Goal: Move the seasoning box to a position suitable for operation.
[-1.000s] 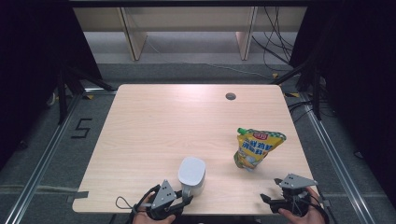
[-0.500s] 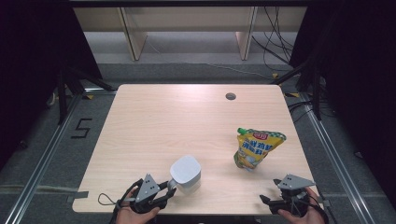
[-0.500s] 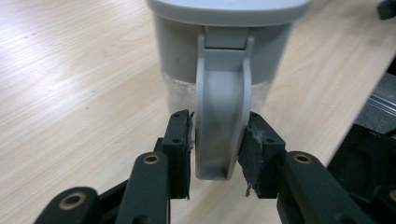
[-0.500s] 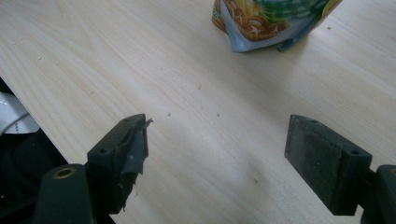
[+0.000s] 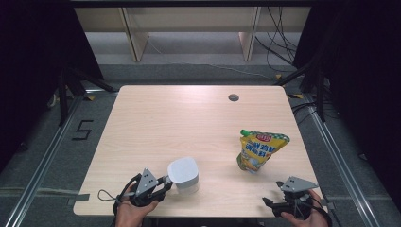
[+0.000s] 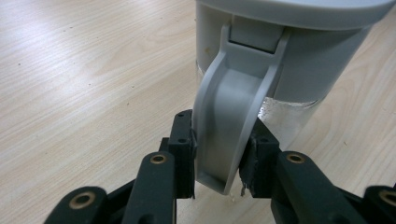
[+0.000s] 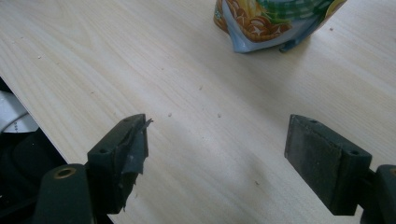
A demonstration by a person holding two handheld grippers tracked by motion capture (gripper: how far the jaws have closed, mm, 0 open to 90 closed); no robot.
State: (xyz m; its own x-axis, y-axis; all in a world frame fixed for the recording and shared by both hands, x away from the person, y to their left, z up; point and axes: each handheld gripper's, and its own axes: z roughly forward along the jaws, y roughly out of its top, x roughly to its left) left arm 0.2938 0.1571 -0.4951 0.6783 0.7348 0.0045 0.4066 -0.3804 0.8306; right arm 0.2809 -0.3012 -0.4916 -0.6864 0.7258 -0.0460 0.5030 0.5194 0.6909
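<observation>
Your left gripper (image 5: 163,182) has its fingers (image 6: 183,154) clamped on the grey handle (image 6: 231,121) of the lidded jug (image 5: 184,174); they have just been closing a little on it. The jug stands upright on the table (image 5: 189,123), near its front edge, well to the left of the yellow pouch (image 5: 257,150). Your right gripper (image 5: 272,203) sits just in front of the pouch at the table's edge, its fingers (image 7: 322,158) spread wide over bare wood, holding nothing.

Grey floor (image 5: 198,71), dark curtained walls (image 5: 28,56)
</observation>
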